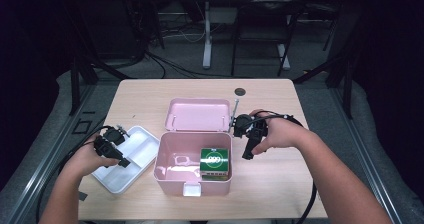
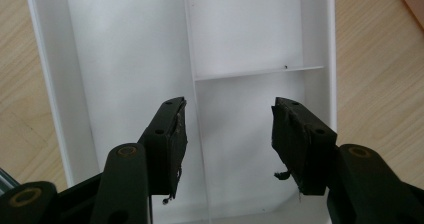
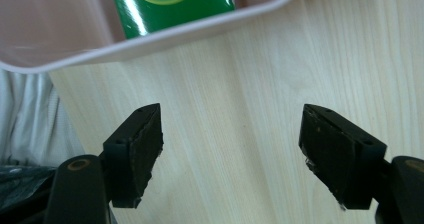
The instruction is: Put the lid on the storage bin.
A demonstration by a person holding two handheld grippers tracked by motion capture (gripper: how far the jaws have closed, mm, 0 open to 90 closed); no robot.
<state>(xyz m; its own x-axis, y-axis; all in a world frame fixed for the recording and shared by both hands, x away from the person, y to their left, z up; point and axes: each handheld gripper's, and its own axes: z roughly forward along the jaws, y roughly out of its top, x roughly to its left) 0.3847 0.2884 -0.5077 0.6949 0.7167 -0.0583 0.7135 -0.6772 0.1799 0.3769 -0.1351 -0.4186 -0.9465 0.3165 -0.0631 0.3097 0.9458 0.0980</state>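
A pink box (image 1: 170,184) stands open at the table's middle, its lid (image 1: 197,115) lying flat behind it. A green carton (image 1: 215,160) with a white ring mark sits in the box's right half. Left of the box lies a white divided tray (image 1: 142,136). My left gripper (image 1: 122,161) hovers over the tray, open; its own view shows the jaws (image 2: 227,134) wide apart above the bare tray compartments (image 2: 125,59). My right gripper (image 1: 247,154) is just right of the box, open, over bare wood (image 3: 230,139). Ahead of it are the pink rim (image 3: 150,44) and the green carton (image 3: 170,9).
A thin metal rod (image 1: 233,115) stands by the lid's right edge. A dark round hole (image 1: 240,91) marks the table's far side. The light wooden table (image 1: 280,184) has free surface right of the box. Chair and desk legs stand on the floor beyond.
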